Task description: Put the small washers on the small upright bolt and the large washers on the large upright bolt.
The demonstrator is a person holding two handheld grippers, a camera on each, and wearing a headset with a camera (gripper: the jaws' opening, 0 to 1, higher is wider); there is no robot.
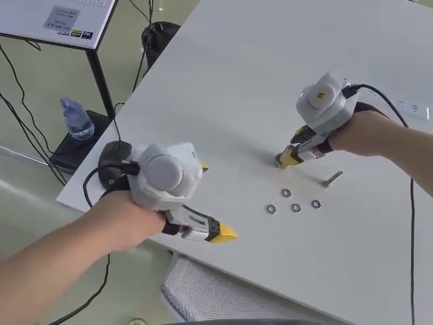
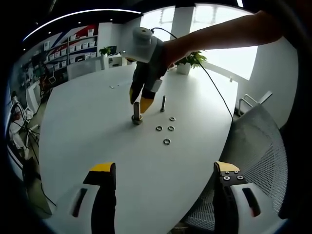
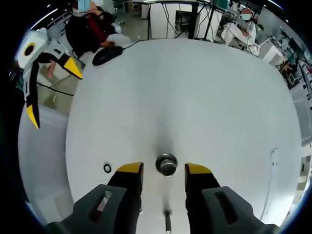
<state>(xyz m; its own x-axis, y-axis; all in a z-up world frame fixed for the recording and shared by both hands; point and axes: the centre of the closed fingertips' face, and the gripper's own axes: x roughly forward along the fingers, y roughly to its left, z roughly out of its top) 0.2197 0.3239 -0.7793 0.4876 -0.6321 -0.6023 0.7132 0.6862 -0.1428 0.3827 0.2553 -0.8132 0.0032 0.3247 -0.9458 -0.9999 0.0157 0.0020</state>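
Note:
On the white table (image 1: 223,81) a large bolt (image 3: 166,165) stands upright, thick and steel, also seen as the large bolt (image 2: 137,115). My right gripper (image 3: 164,171) is open, its yellow tips on either side of the bolt's top with gaps showing. In the head view my right gripper (image 1: 287,159) hovers at that bolt (image 1: 279,162). A small bolt (image 1: 332,179) lies on its side. Several washers (image 1: 295,208) lie loose close by, among them one washer (image 2: 166,142). My left gripper (image 2: 163,170) is open and holds nothing, near the table's front edge (image 1: 215,203).
A black mouse (image 1: 111,166) sits at the table's left corner. A water bottle (image 1: 76,118) stands on a black box on the floor. A mesh chair (image 1: 216,291) is tucked under the near edge. A socket strip (image 1: 414,107) lies at the far right.

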